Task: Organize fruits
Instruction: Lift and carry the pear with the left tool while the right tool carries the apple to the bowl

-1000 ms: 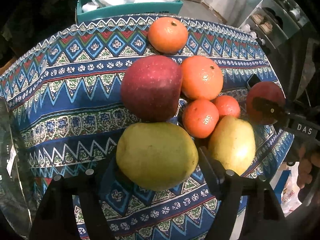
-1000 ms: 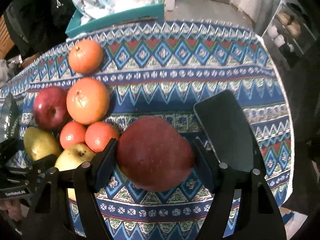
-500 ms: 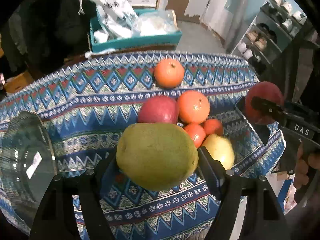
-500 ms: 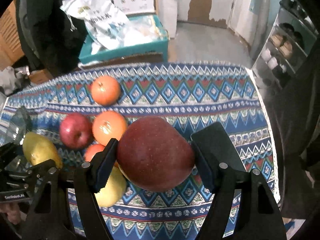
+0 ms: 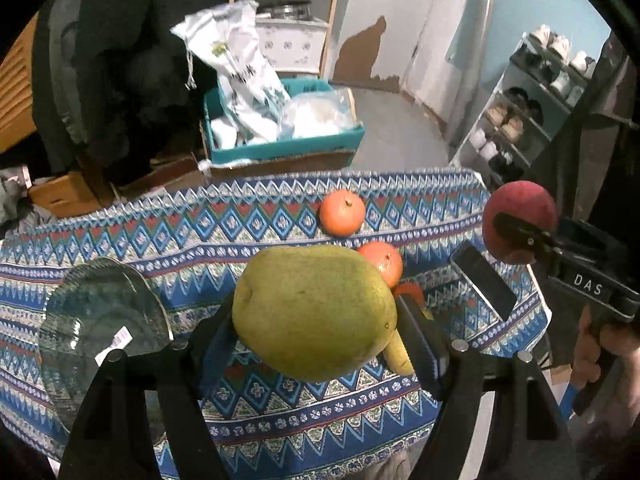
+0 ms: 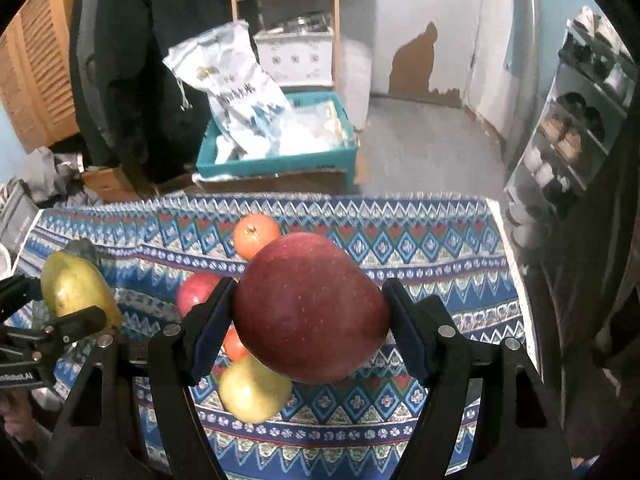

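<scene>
Carrying two fruits at once: the pear sits pinched between the pads of my left gripper, and the apple is clamped the same way in my right gripper. Both claws stand roughly half spread, each closed firmly on its fruit, and both fruits hang clear above the cloth, touching nothing else.

Below them, a second pear, a second apple and several oranges, one lying apart, sit loose on the cloth. A phone lies to the right of that cluster.

I read this as the transport step. The glass dish at the left looks like the likely destination, though I cannot be sure. Next I need to swing the pear over it, lower gently and release low so nothing rolls or knocks the glass, keeping the apple well aside.
</scene>
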The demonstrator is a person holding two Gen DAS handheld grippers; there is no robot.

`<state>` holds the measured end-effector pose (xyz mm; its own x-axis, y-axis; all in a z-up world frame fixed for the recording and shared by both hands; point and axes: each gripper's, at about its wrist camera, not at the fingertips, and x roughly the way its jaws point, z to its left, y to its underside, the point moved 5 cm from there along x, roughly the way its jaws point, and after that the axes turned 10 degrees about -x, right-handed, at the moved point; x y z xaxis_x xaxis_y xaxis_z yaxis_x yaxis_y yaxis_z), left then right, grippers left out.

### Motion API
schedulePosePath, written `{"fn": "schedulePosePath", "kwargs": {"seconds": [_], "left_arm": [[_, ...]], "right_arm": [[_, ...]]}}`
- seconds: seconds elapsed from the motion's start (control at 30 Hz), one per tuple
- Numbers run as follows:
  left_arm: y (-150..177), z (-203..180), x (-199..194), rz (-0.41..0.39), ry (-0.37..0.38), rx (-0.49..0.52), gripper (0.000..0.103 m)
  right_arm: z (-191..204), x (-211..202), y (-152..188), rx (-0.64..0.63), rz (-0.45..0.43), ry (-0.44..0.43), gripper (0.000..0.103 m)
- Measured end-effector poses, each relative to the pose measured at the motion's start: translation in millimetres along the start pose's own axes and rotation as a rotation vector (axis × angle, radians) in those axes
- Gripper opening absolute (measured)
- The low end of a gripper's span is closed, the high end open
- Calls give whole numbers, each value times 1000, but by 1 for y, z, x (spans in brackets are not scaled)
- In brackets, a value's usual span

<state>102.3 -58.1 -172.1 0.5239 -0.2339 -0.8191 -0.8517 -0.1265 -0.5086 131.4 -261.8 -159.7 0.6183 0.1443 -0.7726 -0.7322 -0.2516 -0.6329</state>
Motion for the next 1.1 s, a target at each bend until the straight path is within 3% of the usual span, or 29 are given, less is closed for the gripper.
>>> {"fn": "schedulePosePath", "kwargs": {"seconds": [0.5, 1.1], "left_arm": [[-17, 17, -60, -135, -5, 3, 77], [-22, 69, -89, -181, -39, -74, 77]], "right_arm": [[33, -42, -33, -35, -107, -34, 73], [109, -47, -79, -110, -155, -141, 73]]}}
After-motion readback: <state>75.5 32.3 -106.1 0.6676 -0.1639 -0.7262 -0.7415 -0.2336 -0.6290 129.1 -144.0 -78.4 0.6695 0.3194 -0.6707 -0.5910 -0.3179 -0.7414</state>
